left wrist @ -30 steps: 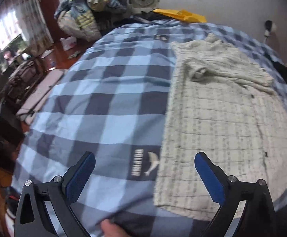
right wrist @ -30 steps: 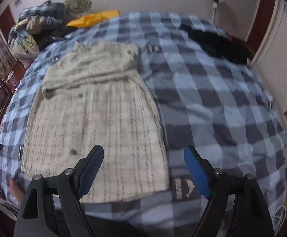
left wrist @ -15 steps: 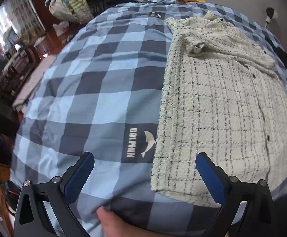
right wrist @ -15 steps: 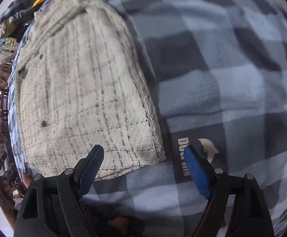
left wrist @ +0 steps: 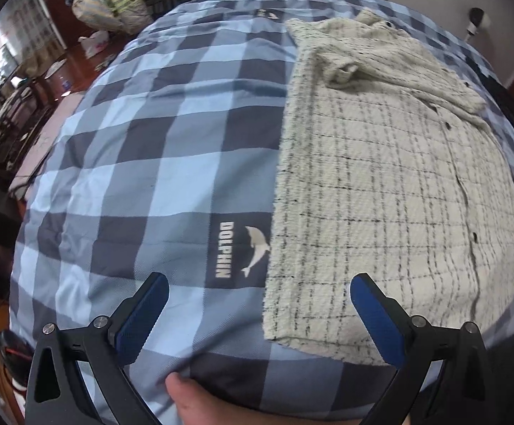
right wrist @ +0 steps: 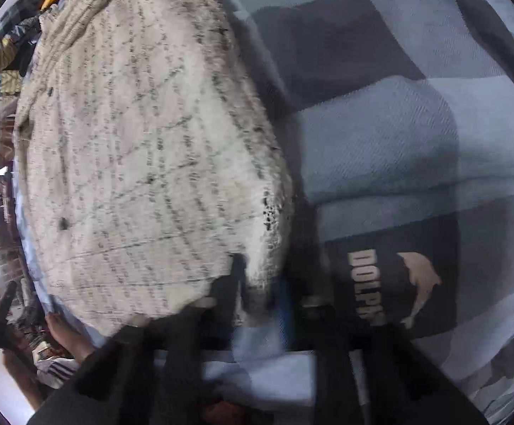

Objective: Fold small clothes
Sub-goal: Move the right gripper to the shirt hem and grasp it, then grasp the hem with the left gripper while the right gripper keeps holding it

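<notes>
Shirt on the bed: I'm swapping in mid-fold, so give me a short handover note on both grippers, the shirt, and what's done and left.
Left gripper: open, over the shirt's near left hem corner, not gripping.
Right gripper: shut on the shirt's near right hem corner; the view is blurred.
Shirt: flat on the checked blanket, collar at the far end, sleeves already folded in across the top.
Done: sleeves in, right corner pinched.
Left: likely close the left gripper on its corner, then fold the hem up toward the collar.
</notes>
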A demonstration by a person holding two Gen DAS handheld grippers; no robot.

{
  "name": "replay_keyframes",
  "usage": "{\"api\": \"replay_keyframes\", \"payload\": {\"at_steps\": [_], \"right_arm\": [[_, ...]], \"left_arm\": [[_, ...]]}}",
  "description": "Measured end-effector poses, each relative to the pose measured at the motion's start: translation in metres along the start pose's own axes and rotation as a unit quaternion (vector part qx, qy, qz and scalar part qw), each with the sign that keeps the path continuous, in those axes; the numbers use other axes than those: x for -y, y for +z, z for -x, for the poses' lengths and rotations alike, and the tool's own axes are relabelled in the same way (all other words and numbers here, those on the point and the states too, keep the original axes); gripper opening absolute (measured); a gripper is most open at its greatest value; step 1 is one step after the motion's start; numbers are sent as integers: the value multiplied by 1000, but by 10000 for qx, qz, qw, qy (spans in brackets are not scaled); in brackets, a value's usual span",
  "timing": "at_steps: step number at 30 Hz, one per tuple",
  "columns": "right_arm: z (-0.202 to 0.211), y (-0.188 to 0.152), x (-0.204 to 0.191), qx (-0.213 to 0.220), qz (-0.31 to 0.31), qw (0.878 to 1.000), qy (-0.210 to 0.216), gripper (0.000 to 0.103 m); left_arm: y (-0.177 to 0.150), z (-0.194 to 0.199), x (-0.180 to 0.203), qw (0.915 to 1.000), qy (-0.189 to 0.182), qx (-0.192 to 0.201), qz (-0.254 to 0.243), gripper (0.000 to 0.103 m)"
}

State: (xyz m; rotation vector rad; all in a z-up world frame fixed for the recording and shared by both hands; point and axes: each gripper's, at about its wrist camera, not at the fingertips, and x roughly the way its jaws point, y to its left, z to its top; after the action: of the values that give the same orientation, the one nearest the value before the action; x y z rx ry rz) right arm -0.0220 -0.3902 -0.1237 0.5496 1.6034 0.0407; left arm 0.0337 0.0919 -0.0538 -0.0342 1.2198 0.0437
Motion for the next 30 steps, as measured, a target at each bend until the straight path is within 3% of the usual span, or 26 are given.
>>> {"api": "replay_keyframes", "payload": {"at_steps": [4,13,20,25,28,30], "right_arm": [[16,-4,-16,316,211,9992,-111,4],[65,-10,-53,1020,673,9924,154,4],[72,0,-53,1178,893,9890,96,4],[79,-1,-50,1217,906,9884,101,4],[79,-2,-49,1225,865,9887,83,4],[78,-2,-49,1234,845,9887,62,4]], "left_arm": [[5,-7,-8,9993,-210,-273,146,103],[2,-46,-6,9930,-455,-1083,83,102],[-5,-83,0,9821,-587,-1787,90,82],[-11,-99,4,9757,-474,-2138,75,69],[-14,-106,9,9730,-568,-2235,77,56],[-17,-110,7,9712,-735,-2263,159,37]]}}
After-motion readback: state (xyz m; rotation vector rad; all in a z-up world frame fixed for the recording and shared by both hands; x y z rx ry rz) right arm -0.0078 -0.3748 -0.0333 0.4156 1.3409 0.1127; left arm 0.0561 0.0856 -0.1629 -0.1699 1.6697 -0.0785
